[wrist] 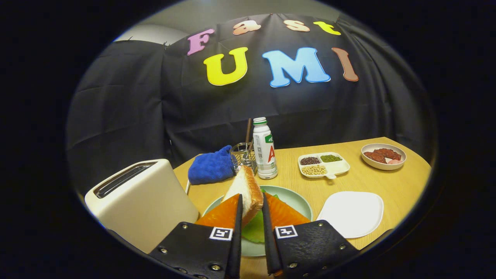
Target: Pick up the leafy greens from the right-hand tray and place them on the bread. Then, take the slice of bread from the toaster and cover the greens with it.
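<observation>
Clamped between the two fingers, the slice of bread (pixel 245 193) stands on edge, tilted, crust toward the right finger, its upper half rising beyond the fingertips. Gripper (pixel 252 209) closed on it, both fingers pressing its faces. Slice is held above the pale green plate (pixel 300 201). Leafy greens (pixel 255 228) lie on that plate, directly under the fingers; a small green tip shows just right of the slice. Whether bread lies beneath the greens, cannot tell. White toaster (pixel 141 201) stands just left of the plate, slots up. Empty white tray (pixel 352 213) sits just right of the plate. Beyond the slice: blue cloth (pixel 211 166), wire utensil holder (pixel 244 155), white bottle (pixel 264 149) upright. Farther right, a divided dish (pixel 323 164) with three kinds of beans, then a bowl (pixel 383 155) of reddish-brown pieces. All on a wooden table (pixel 387 182).
</observation>
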